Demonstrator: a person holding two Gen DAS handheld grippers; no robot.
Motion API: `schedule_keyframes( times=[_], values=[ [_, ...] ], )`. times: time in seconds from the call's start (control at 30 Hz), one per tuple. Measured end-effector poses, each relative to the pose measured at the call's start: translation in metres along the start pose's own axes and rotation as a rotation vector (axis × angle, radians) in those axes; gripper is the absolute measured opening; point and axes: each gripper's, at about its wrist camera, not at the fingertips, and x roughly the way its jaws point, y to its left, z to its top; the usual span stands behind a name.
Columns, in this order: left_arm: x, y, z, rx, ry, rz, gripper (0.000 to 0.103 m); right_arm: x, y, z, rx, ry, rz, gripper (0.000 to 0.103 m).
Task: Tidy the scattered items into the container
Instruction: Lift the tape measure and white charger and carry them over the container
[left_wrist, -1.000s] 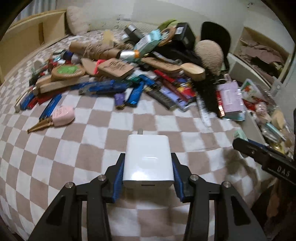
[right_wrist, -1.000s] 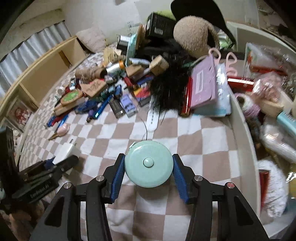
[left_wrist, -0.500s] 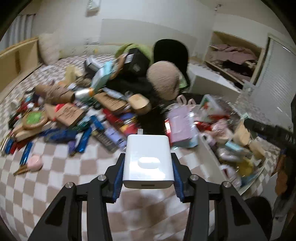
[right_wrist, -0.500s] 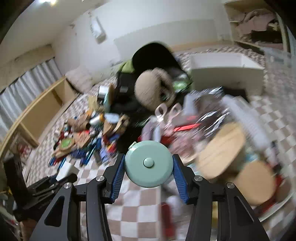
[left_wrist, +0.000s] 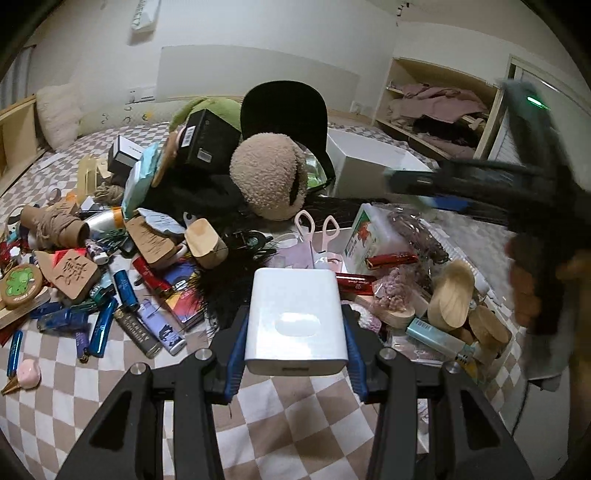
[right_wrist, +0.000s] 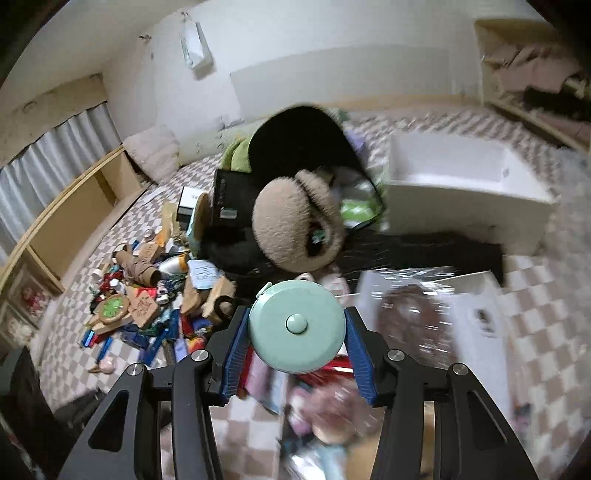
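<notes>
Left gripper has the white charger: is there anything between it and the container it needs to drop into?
Nothing visible blocks the way. The left gripper is shut on the white charger, and the open-topped white container lies just ahead to the right. It is already crowded with wooden pieces and packets, so the charger would land on those.

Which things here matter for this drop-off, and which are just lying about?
In play:
- white charger, gripped in the left tongs
- mint round tape measure, gripped in the right tongs
- white bin of collected items

Lying about:
- plush toy
- black cap
- pink scissors
- blue lighters
- checkered blanket
</notes>
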Motion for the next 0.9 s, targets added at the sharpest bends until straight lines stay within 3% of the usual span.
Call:
schedule_keyframes(
  times=[0.13,0.27,0.4,0.83,0.9],
  values=[
    [0.006,0.003,-0.001,0.001,0.012,-0.001,0.046,0.042,0.001,0.003,0.048,0.078,0.043,0.051],
    [0.008,0.010,-0.002,-0.001,0.018,0.002,0.046,0.062,0.000,0.002,0.056,0.107,-0.010,0.051],
    [0.009,0.013,-0.002,-0.001,0.016,0.004,0.046,0.065,-0.002,0.003,0.036,0.108,-0.084,0.051],
    [0.015,0.011,-0.001,-0.004,0.026,-0.011,0.046,0.074,-0.013,0.011,0.042,0.118,-0.178,0.051],
    [0.015,0.011,-0.001,-0.005,0.028,-0.009,0.046,0.073,-0.014,0.012,0.053,0.109,-0.171,0.058]
  ],
)
